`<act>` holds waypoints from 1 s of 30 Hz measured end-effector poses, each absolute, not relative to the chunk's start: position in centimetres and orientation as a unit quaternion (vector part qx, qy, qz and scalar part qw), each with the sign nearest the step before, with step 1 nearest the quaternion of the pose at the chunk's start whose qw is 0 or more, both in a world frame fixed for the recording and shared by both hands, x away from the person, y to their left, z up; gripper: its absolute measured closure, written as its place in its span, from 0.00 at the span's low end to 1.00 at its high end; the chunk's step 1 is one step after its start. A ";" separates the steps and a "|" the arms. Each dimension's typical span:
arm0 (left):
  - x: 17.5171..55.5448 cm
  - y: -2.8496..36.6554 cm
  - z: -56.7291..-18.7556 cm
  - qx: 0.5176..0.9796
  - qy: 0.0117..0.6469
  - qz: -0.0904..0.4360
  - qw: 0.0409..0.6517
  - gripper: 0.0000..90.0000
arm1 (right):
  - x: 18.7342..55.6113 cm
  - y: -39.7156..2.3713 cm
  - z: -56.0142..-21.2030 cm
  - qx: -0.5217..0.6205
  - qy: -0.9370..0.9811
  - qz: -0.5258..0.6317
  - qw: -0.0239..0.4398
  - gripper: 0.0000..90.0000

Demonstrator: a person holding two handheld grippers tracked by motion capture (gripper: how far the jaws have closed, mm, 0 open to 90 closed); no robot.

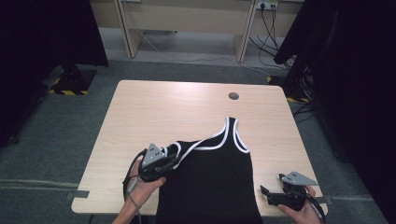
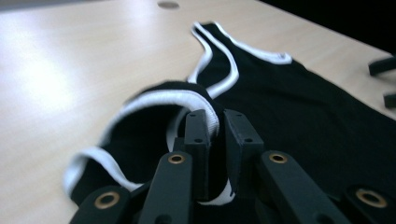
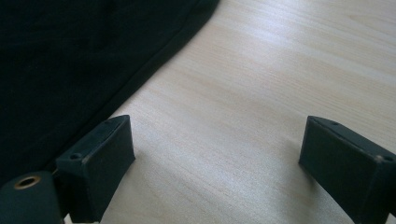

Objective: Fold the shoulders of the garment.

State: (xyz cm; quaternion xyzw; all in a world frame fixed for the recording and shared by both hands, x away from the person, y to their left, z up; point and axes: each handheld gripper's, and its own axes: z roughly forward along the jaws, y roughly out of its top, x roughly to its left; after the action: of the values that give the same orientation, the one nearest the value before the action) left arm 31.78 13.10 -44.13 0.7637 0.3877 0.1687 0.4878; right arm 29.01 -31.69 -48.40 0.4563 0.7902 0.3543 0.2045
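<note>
nearest, left gripper (image 2: 212, 128) clamped on the folded white-trimmed strap (image 2: 159, 100) of the black tank top (image 1: 210, 182).
the garment's long axis runs from the table's (image 1: 154, 107) near edge toward the far side, so the pinched strap lies at its far left end. right gripper (image 1: 271, 193) rests beside the garment's right edge, jaws apart on bare wood; the other strap (image 1: 231, 128) lies flat farther off.

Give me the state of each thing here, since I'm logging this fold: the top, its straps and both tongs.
Black tank top: lying flat, hem over the table's near edge.
Left strap: bunched up, pinched.
Right strap: flat on the table.
Left tongs: shut on the left strap.
Right tongs: open, holding nothing, beside the top's edge.
</note>
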 end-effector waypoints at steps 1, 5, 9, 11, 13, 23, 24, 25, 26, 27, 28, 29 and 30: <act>31.5 13.1 -44.7 0.766 0.390 0.163 0.485 0.88 | 29.0 -31.7 -48.4 0.456 0.790 0.354 0.205 0.12; 30.8 13.0 -46.7 0.775 0.398 0.151 0.468 0.84 | 29.0 -31.7 -48.4 0.457 0.790 0.354 0.204 0.12; 30.7 13.1 -47.5 0.778 0.403 0.151 0.459 0.81 | 29.0 -31.6 -48.4 0.457 0.790 0.354 0.204 0.12; 30.7 13.2 -47.5 0.776 0.404 0.155 0.459 0.77 | 29.0 -31.6 -48.4 0.457 0.790 0.354 0.204 0.12; 30.7 13.3 -47.3 0.775 0.404 0.157 0.460 0.73 | 29.0 -31.6 -48.4 0.457 0.790 0.354 0.204 0.12; 30.8 13.4 -47.0 0.778 0.418 0.153 0.442 0.40 | 29.0 -31.6 -48.4 0.457 0.790 0.353 0.204 0.12; 30.8 13.5 -47.1 0.783 0.419 0.149 0.435 0.36 | 29.0 -31.6 -48.4 0.457 0.790 0.353 0.204 0.12; 30.8 13.5 -47.1 0.788 0.418 0.150 0.426 0.33 | 29.0 -31.6 -48.4 0.457 0.790 0.353 0.204 0.12; 30.8 13.6 -47.1 0.792 0.416 0.154 0.419 0.29 | 29.0 -31.6 -48.4 0.457 0.790 0.353 0.204 0.12; 30.8 13.7 -47.2 0.793 0.416 0.159 0.416 0.27 | 29.0 -31.6 -48.4 0.457 0.790 0.353 0.204 0.12; 30.8 13.9 -47.3 0.794 0.417 0.163 0.410 0.25 | 29.0 -31.6 -48.4 0.457 0.790 0.353 0.204 0.12; 30.9 14.1 -47.4 0.795 0.420 0.167 0.405 0.23 | 29.0 -31.6 -48.4 0.458 0.790 0.353 0.204 0.12; 30.9 14.3 -47.5 0.794 0.422 0.168 0.404 0.22 | 29.0 -31.6 -48.4 0.457 0.791 0.353 0.203 0.12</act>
State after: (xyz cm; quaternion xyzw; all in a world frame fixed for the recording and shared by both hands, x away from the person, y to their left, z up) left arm 30.91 14.26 -47.50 0.7940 0.4223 0.1680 0.4037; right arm 29.04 -31.59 -48.36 0.4573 0.7905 0.3530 0.2033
